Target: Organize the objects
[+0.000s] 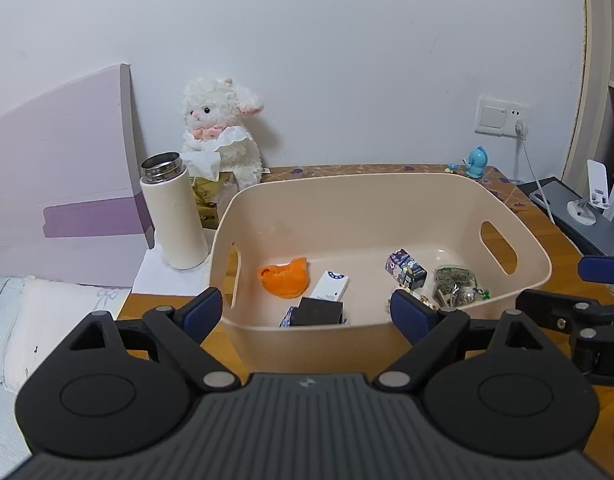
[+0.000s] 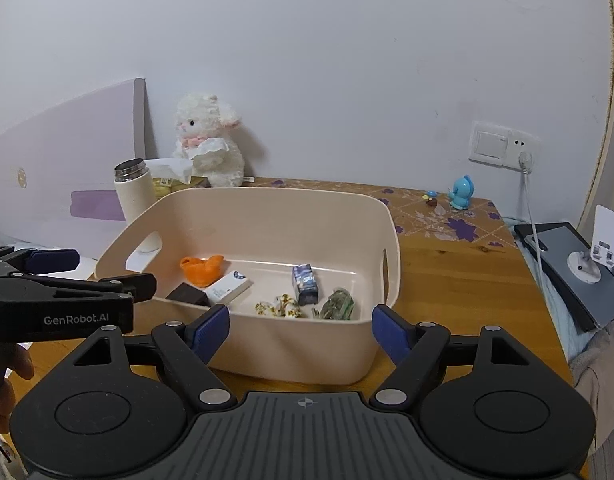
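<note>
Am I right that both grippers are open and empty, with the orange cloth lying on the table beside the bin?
Not quite. The orange cloth lies inside the beige bin, not on the table; the right wrist view shows it. Left gripper and right gripper are indeed open and empty.

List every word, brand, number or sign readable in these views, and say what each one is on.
"GenRobot.AI": white lettering on the side of the left gripper, seen in the right wrist view.
"D": cut-off letter on the right gripper body at the left wrist view's right edge.
Print on the white box and purple carton in the bin: too small to read.
</note>
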